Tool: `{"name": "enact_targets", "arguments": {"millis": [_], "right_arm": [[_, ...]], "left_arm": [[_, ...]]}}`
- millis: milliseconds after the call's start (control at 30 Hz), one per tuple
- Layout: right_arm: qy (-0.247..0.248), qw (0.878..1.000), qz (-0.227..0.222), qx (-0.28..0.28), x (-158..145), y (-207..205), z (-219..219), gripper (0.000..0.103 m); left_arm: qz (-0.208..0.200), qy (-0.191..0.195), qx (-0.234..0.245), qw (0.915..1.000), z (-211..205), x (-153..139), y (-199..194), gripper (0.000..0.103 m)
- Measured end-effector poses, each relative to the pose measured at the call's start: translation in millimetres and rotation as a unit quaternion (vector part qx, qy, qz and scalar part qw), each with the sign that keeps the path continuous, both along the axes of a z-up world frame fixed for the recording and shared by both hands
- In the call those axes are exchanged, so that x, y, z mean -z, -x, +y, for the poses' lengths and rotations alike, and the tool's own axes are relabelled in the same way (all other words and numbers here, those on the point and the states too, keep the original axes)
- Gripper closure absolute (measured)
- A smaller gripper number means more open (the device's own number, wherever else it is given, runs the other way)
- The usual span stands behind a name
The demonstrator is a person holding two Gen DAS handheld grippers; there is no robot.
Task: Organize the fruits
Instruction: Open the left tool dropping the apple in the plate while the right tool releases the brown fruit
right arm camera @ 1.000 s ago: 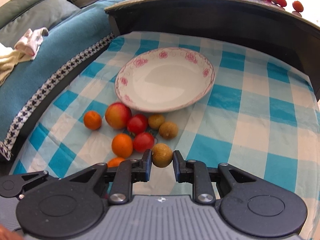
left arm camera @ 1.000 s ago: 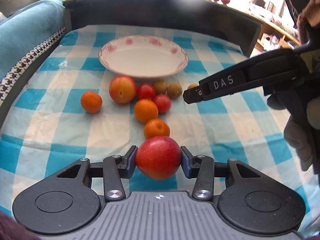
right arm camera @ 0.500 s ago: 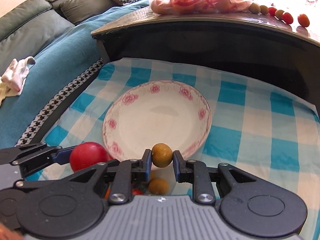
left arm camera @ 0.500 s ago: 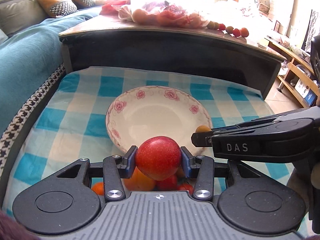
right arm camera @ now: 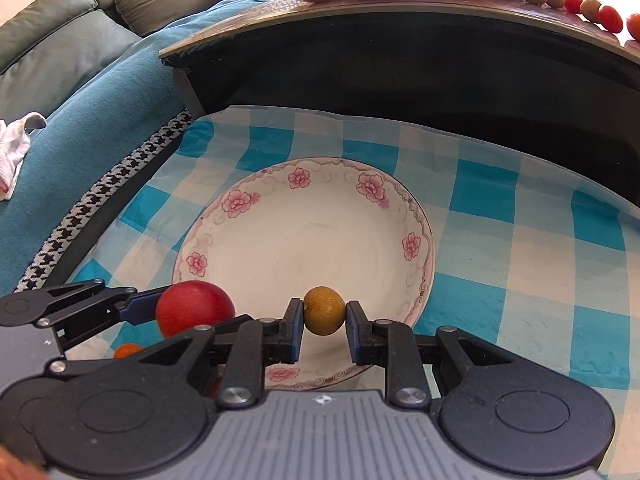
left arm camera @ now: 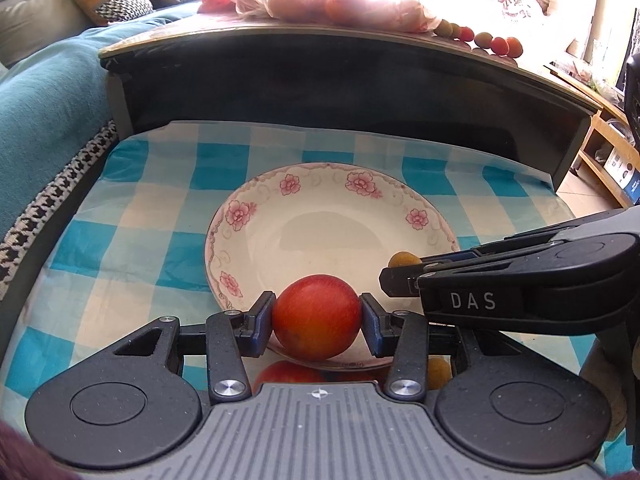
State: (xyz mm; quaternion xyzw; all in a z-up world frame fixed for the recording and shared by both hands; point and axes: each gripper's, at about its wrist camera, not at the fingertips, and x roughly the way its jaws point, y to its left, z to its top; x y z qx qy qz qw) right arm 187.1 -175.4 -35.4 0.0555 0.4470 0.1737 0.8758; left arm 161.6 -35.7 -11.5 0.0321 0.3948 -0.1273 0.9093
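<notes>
Plates: one, white with pink flowers (left arm camera: 416, 216), on the checked cloth (left arm camera: 120, 216).
Grippers: two, left gripper (left arm camera: 317, 322) and right gripper (right arm camera: 323, 317).
Large red fruit: one held (left arm camera: 316, 316); a second, partly hidden beneath it (left arm camera: 288, 372).
Small brown-yellow fruit: one held (right arm camera: 324, 315); one more under the gripper bodies (left arm camera: 439, 369).
Small orange fruit on the cloth: one seen (right arm camera: 127, 350).
Loose small fruit in a row on the shelf behind: about six (right arm camera: 576, 2); exact count unclear.
Bags of fruit on the shelf (left arm camera: 340, 4): number uncertain in the glare.
</notes>
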Motion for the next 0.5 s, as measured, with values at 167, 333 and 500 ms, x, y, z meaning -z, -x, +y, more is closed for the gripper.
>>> {"name": "enact_targets", "arguments": {"millis": [167,333,500], "right_arm": [[-0.007,1.000,0.000,0.008,-1,-2,-4,0.067],[-0.010,1.000,-0.004,0.012,-6,-2,-5,0.067],[-0.018,1.000,-0.012,0.021,-15,-1,-9,0.066]], "left_arm": [[-0.011,-0.005,0.001,0.9999,-2,-3,-1,0.049],[-0.012,0.000,-0.008,0.9999,3,-8,-1,0.048],[-0.020,0.007,-0.015,0.9997,8,-17,1,0.048]]}}
